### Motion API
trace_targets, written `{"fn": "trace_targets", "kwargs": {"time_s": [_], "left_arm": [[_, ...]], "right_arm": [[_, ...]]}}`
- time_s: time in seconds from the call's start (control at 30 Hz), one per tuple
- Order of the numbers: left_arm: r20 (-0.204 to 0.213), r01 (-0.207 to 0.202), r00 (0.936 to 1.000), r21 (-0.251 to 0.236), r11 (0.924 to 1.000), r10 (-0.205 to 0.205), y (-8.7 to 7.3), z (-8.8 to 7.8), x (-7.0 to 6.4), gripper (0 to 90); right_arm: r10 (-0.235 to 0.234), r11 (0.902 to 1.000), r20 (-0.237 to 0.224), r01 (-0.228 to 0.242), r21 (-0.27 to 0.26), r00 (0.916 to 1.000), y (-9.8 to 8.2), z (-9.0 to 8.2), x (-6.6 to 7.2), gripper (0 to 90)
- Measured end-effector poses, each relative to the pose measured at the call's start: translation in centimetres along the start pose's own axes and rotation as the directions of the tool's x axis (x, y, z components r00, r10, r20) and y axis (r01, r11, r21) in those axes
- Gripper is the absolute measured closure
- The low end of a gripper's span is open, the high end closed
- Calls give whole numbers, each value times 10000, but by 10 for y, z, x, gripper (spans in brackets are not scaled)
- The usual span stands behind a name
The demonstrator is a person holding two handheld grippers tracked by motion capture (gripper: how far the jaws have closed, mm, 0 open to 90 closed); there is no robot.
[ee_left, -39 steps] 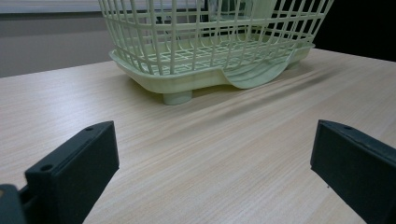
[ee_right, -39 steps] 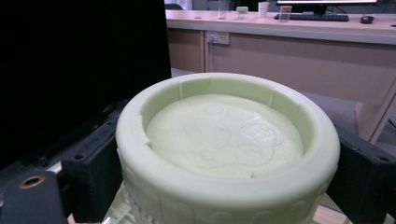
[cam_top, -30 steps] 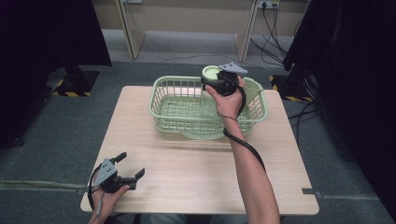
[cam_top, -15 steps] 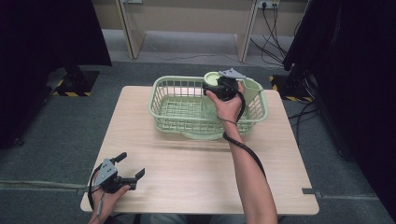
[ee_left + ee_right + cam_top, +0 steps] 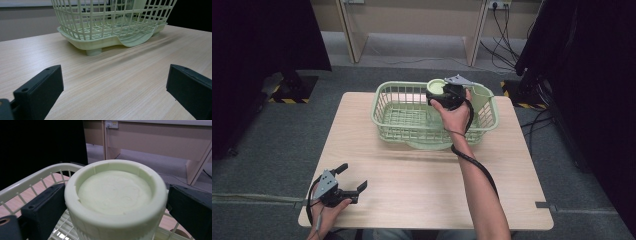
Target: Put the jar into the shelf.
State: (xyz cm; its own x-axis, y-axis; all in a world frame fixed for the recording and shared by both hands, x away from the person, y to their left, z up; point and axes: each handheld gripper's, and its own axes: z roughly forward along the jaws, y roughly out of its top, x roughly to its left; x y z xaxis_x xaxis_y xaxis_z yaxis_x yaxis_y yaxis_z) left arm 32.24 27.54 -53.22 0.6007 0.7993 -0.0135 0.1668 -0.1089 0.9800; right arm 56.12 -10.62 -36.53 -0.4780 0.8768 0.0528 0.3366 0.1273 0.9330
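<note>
Pale-green cup (image 5: 115, 197) sitting clamped between my right gripper (image 5: 446, 95) jaws, hovering over basket (image 5: 387, 117) far rim. I'm keeping it upright, lowering inside walls. Left gripper (image 5: 343, 185) idling, jaws apart, on table (image 5: 422, 180).

The basket (image 5: 412, 117) is sitting on the far half of the bench (image 5: 422, 185). The right claw (image 5: 438, 92) is holding a cup (image 5: 435, 87) above the basket's back rim. The left claw (image 5: 353, 179) is resting at the bench's near left corner, well apart from the basket.

One basket (image 5: 412, 112), one pale green cup (image 5: 438, 88), two tools, one table (image 5: 412, 175).
</note>
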Motion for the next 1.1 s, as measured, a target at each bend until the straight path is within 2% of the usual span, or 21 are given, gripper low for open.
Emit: {"fn": "trace_targets", "kwargs": {"time_s": [0.07,0.47,0.6,0.83,1.1], "left_arm": [[-2,-1,10000,5,10000,1,0,0,0,5],[-20,2,10000,7,10000,-2,0,0,0,5],[-23,18,10000,6,10000,-18,0,0,0,5],[-41,16,10000,15,10000,-16,0,0,0,5],[-64,11,10000,27,10000,-11,0,0,0,5]], "right_arm": [[45,9999,-259,-48,-145,9997,0,-8,-2,17],[180,9996,-726,-195,-195,9972,-6,-32,-6,12],[102,9995,-1159,-136,-287,9932,-11,-46,-6,12],[-14,9995,-1208,-23,-303,9927,-17,-66,-8,12],[-137,9996,-1265,102,-277,9919,-33,-92,-9,13]]}}
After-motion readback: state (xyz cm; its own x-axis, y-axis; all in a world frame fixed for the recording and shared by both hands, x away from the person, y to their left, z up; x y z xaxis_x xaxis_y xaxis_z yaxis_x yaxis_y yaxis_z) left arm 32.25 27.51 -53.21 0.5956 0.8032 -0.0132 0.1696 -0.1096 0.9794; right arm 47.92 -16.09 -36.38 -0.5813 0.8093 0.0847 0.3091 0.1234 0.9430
